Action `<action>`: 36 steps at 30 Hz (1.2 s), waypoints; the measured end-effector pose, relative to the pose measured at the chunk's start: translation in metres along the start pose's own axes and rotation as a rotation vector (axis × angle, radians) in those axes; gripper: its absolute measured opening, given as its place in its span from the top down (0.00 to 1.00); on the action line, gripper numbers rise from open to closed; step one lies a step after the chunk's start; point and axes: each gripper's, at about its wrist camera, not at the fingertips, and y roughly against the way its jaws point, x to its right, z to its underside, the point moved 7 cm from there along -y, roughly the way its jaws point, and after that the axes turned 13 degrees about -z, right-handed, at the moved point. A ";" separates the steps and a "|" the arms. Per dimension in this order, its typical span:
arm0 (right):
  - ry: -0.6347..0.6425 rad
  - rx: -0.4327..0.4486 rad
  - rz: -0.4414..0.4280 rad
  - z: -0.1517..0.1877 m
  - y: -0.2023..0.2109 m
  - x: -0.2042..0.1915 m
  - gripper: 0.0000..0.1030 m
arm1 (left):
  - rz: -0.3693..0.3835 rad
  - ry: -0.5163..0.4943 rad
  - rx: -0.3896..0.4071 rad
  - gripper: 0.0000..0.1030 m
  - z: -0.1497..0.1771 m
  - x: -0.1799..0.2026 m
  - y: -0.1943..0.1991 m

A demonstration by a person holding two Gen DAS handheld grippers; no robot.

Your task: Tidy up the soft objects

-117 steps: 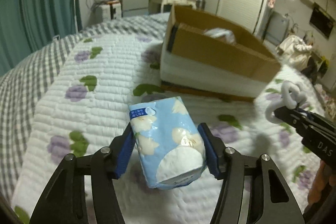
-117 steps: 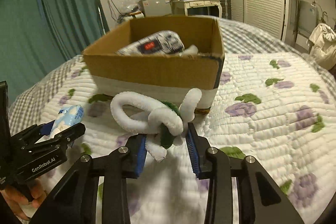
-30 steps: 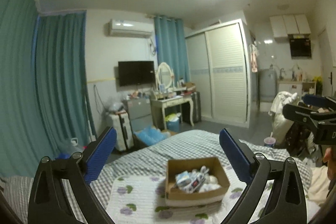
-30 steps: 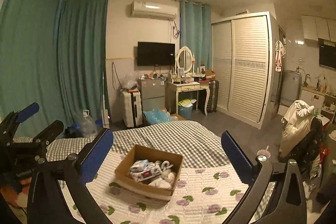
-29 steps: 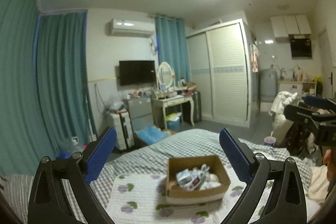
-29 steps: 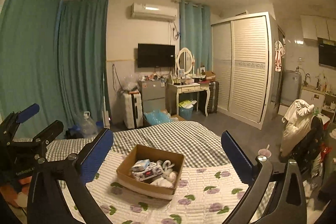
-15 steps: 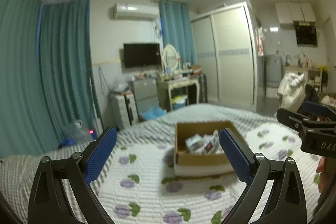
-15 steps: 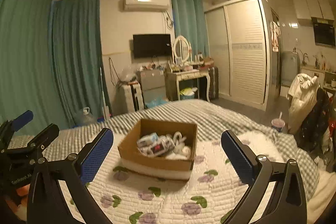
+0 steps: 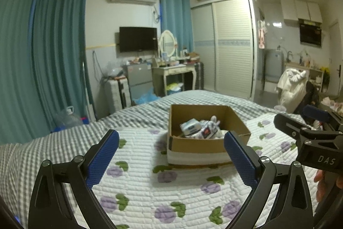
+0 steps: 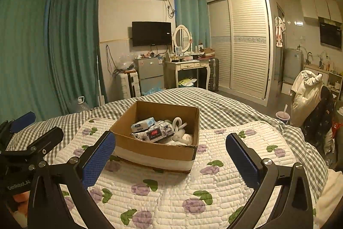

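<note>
Sitting on the white quilted blanket with purple flowers and green leaves [image 10: 171,192] is a brown cardboard box with a white band around its bottom [image 10: 154,150]. Its top is open. Inside it lie the soft things: a light blue tissue pack [image 10: 143,124], a white pack with a red label [image 10: 155,132] just beside it, and a white fuzzy looped toy [image 10: 179,125] on the right side of the box. They touch each other in a little pile.

The left gripper [image 9: 170,152] is held above the blanket, on the near side of the box. Its two blue pads [image 9: 103,156] are spread wide apart and nothing is between them. The right gripper [image 10: 170,157] is also above the blanket, near the box, with its blue pads [image 10: 97,159] spread wide and nothing in them. Each gripper shows at the edge of the other's view.

Under the blanket is a grey and white checked bedsheet [image 10: 225,108]. Behind the bed are long teal curtains [image 10: 70,46], a black flat television on the wall [image 10: 151,33], a white dressing table with an oval mirror [image 10: 185,65], and a white slatted wardrobe [image 10: 246,44].
</note>
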 end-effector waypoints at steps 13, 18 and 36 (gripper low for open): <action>0.001 -0.008 -0.004 0.001 0.005 -0.001 0.00 | 0.013 0.038 -0.028 0.03 0.001 -0.010 -0.006; 0.005 -0.018 -0.003 0.001 0.005 -0.003 0.00 | 0.017 0.043 -0.025 0.03 0.000 -0.012 -0.005; 0.022 -0.015 0.005 0.002 0.005 -0.004 0.00 | 0.007 0.045 -0.024 0.03 -0.001 -0.017 -0.007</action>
